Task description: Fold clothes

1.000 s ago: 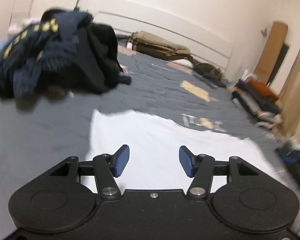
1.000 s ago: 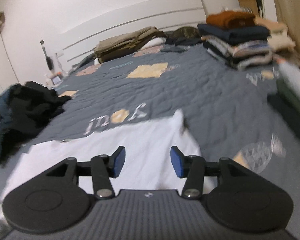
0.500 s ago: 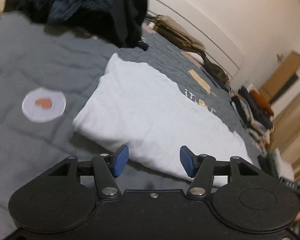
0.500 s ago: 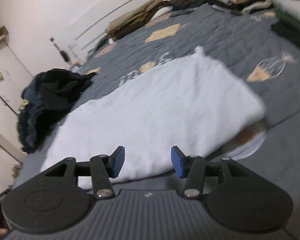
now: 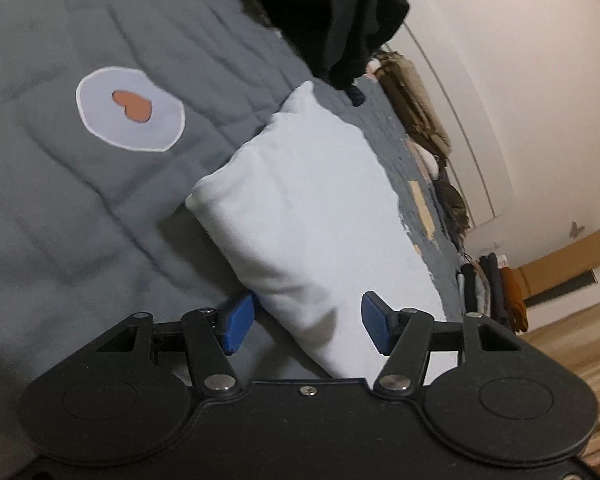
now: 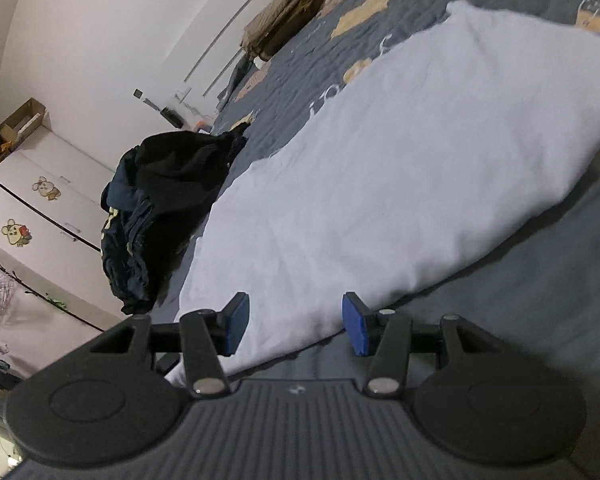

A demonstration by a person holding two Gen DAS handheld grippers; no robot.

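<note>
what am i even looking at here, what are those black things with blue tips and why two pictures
Those black things are hand-held grippers, one in each of a person's hands, not a robot arm. Each carries a wide-angle camera looking forward along its two blue-padded fingers, so you get two views of one moment.

One picture is from the left gripper, the other from the right gripper. Both stand open and hold nothing; each is poised at the near edge of a white folded garment that lies on a grey quilted bedspread.

Also on the bed: a heap of dark unfolded clothes, and far off a stack of folded clothes. The job is folding clothes.
</note>
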